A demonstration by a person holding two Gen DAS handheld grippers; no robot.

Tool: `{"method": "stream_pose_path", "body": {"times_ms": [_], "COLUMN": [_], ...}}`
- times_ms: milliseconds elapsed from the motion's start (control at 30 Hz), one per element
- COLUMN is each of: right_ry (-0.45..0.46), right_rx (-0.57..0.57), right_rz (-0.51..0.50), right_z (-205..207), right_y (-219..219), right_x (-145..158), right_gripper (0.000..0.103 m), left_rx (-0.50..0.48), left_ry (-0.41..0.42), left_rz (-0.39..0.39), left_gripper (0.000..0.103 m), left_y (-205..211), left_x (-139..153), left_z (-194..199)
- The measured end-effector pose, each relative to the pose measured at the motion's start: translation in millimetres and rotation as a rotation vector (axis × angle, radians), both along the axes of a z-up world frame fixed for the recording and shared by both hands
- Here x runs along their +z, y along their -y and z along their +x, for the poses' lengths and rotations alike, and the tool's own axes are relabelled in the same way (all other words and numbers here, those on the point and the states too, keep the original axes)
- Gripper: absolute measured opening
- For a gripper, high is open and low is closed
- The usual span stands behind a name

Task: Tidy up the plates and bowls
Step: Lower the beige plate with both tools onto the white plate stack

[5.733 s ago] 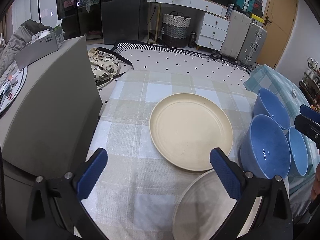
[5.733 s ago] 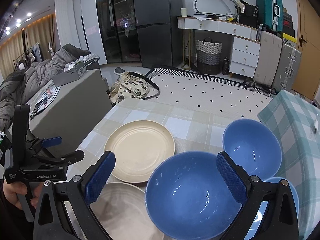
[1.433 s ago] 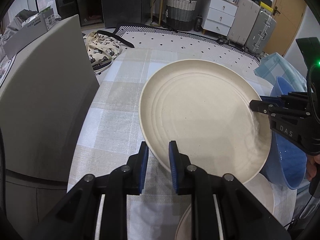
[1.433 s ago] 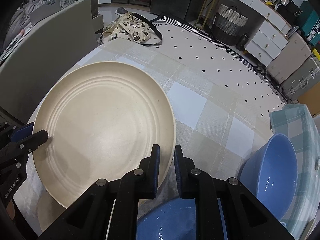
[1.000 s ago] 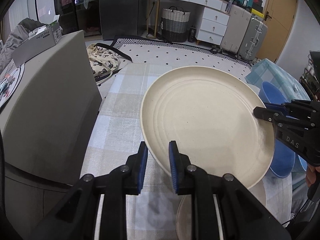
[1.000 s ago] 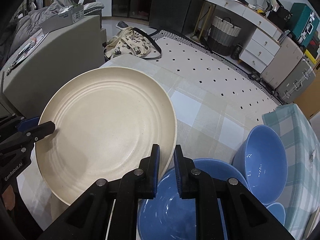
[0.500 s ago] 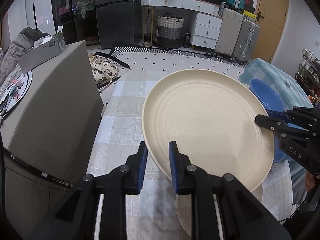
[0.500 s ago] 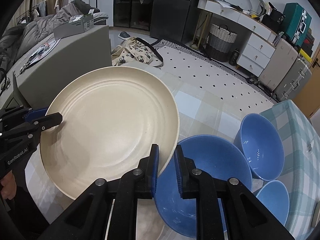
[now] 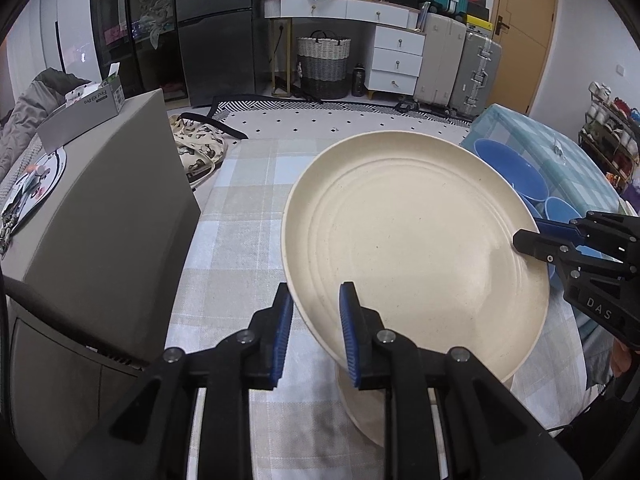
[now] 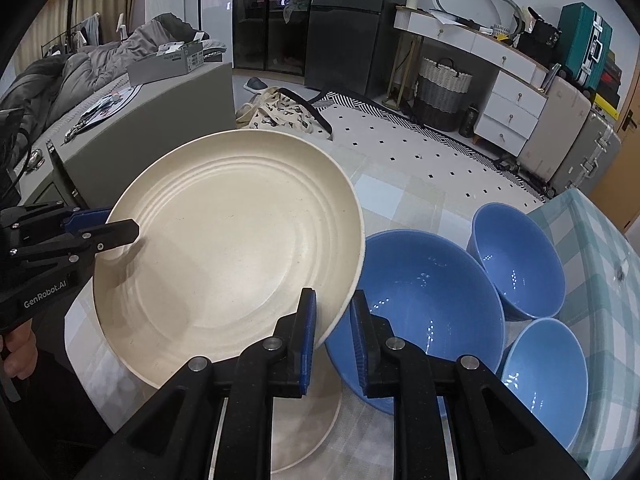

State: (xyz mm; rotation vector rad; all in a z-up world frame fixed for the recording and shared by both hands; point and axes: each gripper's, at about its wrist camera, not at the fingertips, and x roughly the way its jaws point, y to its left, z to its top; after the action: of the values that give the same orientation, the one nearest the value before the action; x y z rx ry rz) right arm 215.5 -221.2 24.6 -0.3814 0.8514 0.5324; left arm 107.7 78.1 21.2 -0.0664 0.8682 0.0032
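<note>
The desk is carrying three blue bowls and a second plate. The cream plate is hanging above that plate. The left hand-held gripper is loosening on its rim; the right hand-held gripper is pinching the opposite rim.

Two round cream plates and three round blue bowls are out on the checked-cloth tabletop, with two black claws among them.
</note>
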Motion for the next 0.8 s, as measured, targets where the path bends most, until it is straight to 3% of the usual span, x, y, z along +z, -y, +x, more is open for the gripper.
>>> {"method": "stream_pose_path", "body": {"times_ms": [800], "right_ry": [-0.064], "right_rx": [0.022], "right_rz": [0.02], "right_z": [-60], "right_y": [24], "right_x": [-48], "right_gripper": [0.019], "left_rx": [-0.01], "left_ry": [-0.079], "left_rz": [0.03], "left_gripper": [0.022], "left_y": [16], "left_x": [-40], "left_z": [-38]}}
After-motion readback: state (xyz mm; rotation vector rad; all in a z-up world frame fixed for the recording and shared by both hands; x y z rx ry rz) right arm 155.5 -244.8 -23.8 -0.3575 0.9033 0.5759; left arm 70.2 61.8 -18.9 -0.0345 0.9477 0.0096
